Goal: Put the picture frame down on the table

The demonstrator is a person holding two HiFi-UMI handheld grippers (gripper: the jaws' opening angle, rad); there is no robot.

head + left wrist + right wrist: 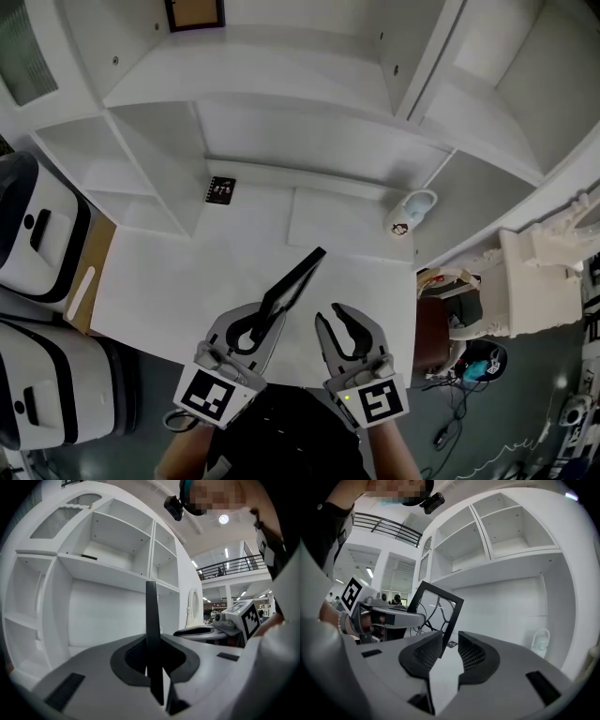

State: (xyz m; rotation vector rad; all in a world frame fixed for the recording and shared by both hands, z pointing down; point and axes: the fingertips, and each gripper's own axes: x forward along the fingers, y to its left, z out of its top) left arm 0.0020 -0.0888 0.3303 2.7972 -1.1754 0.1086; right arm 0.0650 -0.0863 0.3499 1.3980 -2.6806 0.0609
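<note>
Head view: picture frame [298, 272] over the tabletop [178, 281].
Left tongs [274, 307] clench its edge; right tongs [328, 317] stand released, just beside.

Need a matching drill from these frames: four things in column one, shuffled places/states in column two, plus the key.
Column 1
1. thin black rectangular picture frame
2. small flat black card
3. small white and pale-blue ornament
4. right tongs

Column 2
A. open, nothing between them
B. lying flat at the back of the white table, left of middle
C. clamped in the left tongs
D. standing at the table's back right corner

Pairs: 1-C; 2-B; 3-D; 4-A
</note>
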